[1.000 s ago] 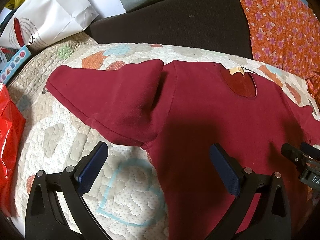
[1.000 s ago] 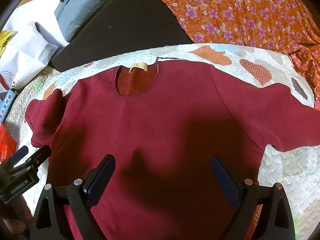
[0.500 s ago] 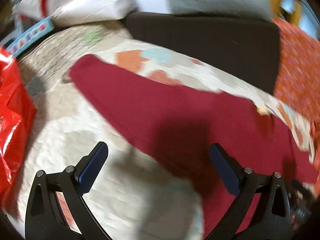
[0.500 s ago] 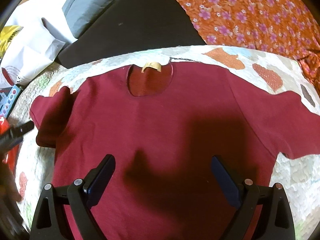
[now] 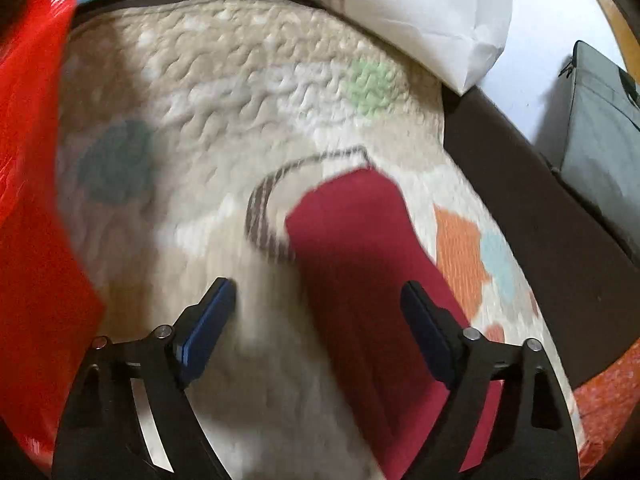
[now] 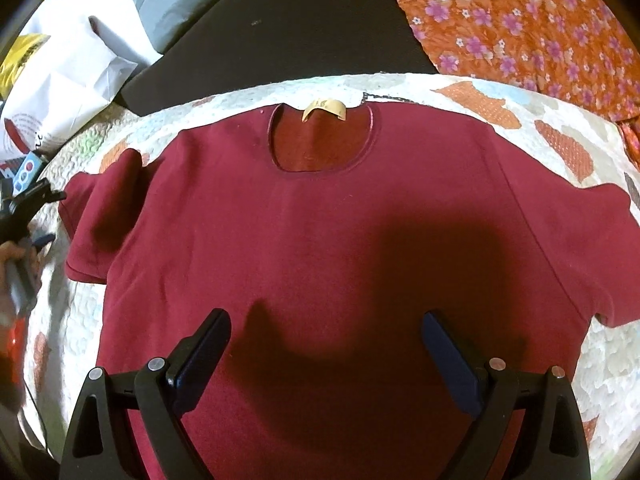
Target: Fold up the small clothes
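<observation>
Your left wrist view is motion-blurred all over; the quilt [image 5: 248,92] texture smears. Right wrist view is sharp, evenly bright, with a dark soft shadow across the shirt [image 6: 320,240] middle. Fisheye bends and darkens both frames' corners.

Bare quilt [image 5: 248,92] lies beyond the sleeve [image 5: 352,232], hemmed by red bag [image 5: 28,208] and white bag [image 5: 420,12].

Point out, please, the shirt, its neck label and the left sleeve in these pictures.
shirt [image 6: 320,240]: right wrist view, middle of the chest.
neck label [image 6: 325,109]: right wrist view, middle of the tan tag at the collar.
left sleeve [image 5: 352,216]: left wrist view, flat cloth near the cuff end.
</observation>
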`<state>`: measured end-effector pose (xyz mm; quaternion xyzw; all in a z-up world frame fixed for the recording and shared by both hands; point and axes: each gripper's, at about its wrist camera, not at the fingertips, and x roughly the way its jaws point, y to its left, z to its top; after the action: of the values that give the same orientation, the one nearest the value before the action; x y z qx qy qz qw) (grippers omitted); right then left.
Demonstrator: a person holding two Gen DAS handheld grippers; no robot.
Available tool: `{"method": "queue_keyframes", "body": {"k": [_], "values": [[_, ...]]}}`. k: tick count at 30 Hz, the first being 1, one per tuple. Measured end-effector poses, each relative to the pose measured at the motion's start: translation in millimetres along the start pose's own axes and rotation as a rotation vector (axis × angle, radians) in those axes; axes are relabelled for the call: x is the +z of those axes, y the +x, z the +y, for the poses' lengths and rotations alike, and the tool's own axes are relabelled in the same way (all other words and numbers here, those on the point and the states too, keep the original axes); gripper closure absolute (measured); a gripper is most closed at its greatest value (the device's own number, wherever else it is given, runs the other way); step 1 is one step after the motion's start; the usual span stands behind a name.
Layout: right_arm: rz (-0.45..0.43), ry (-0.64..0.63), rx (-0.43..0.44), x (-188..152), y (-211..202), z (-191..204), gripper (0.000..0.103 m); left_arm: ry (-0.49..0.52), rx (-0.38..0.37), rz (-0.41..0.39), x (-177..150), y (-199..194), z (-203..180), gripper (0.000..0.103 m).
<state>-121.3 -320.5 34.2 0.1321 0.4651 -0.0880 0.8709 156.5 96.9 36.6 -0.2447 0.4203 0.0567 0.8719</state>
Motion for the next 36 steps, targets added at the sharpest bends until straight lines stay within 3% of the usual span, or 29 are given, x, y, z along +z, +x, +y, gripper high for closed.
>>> {"method": "queue_keyframes", "body": {"k": [2,3,4,6,10,14,18,21,26,30,33,36], "values": [[0.002,0.000,0.000,0.5,0.4,0.5,0.008,0.056,-0.028,-0.005,-0.1,6.6,-9.5,0.055],[0.001,0.001,0.001,0.4,0.1,0.5,0.008,0.080,-0.034,0.011,-0.4,11.1,-13.2,0.080],[0.000,0.003,0.003,0.3,-0.2,0.6,0.008,0.093,-0.030,0.017,-0.8,13.3,-14.6,0.090],[0.000,0.006,0.012,0.4,-1.1,0.8,0.008,0.094,-0.061,0.019,-1.5,12.4,-16.2,0.096],[-0.010,0.038,0.050,0.7,-8.3,-4.6,0.008,0.103,-0.203,0.030,-1.2,-26.9,-43.7,0.096],[-0.059,0.095,0.056,3.4,-29.9,-23.9,0.008,0.214,-0.440,0.042,-20.3,-104.3,-111.5,0.096],[-0.101,0.147,0.055,3.7,-55.5,-49.9,0.008,0.308,-0.680,0.108,-66.8,-169.8,-177.9,0.096],[-0.123,0.164,0.034,2.8,-71.0,-66.1,0.008,0.392,-0.782,0.210,-125.7,-189.1,-223.7,0.096],[-0.134,0.217,-0.014,-2.0,-82.7,-101.3,0.008,0.491,-0.819,0.380,-229.4,-156.7,-262.2,0.095],[-0.143,0.340,0.035,-13.4,-86.9,-137.4,0.008,0.609,-0.767,0.507,-275.4,-141.9,-259.5,0.063],[-0.153,0.368,0.070,-13.5,-87.8,-146.5,0.008,0.669,-0.758,0.494,-270.1,-168.5,-242.2,0.054],[-0.150,0.358,0.085,-7.1,-80.5,-145.2,0.008,0.701,-0.683,0.374,-249.2,-195.7,-216.3,0.037]]}}
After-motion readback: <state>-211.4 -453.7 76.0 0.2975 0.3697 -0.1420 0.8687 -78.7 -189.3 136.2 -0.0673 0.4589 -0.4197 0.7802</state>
